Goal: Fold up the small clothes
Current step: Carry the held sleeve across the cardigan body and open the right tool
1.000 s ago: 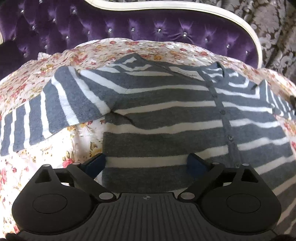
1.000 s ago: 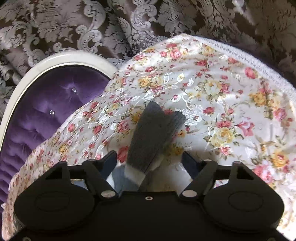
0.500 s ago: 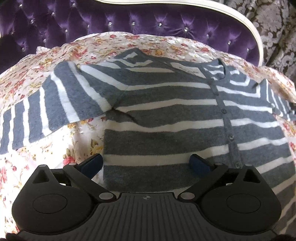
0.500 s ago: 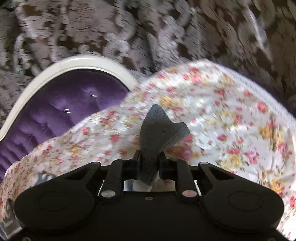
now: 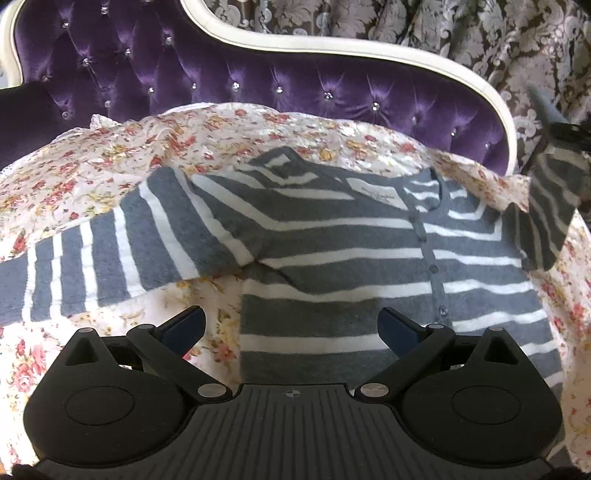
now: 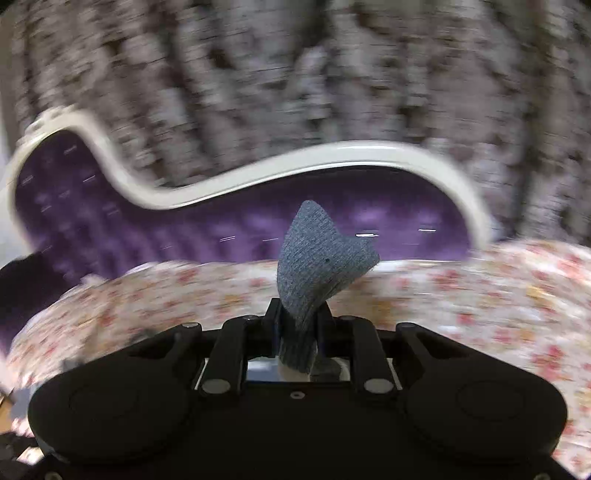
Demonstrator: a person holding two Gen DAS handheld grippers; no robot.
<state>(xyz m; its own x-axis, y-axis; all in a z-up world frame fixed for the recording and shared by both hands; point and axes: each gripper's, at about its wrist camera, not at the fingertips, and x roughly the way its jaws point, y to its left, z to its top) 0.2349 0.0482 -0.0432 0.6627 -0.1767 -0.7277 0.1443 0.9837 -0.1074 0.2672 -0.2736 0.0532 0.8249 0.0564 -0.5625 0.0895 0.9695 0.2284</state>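
Observation:
A grey and white striped cardigan (image 5: pixel 332 258) lies spread on a floral cloth (image 5: pixel 110 173), buttons running down its right half. Its left sleeve (image 5: pixel 92 266) stretches out to the left. My left gripper (image 5: pixel 291 326) hovers open over the lower hem, touching nothing. At the far right of the left wrist view, the right sleeve (image 5: pixel 550 206) hangs lifted off the cloth. My right gripper (image 6: pixel 297 328) is shut on that sleeve's grey cuff (image 6: pixel 317 266), which sticks up between its fingers. The right wrist view is blurred by motion.
A purple tufted sofa back (image 5: pixel 258 85) with a white curved frame (image 5: pixel 369 62) rises behind the cloth. Patterned brown and silver curtains (image 5: pixel 443 29) hang behind it. The floral cloth (image 6: pixel 480 295) covers the seat to either side of the cardigan.
My right gripper closed on the sleeve cuff, then lifted and swung it leftward, rolling as it went. The left gripper rose slightly and stayed open.

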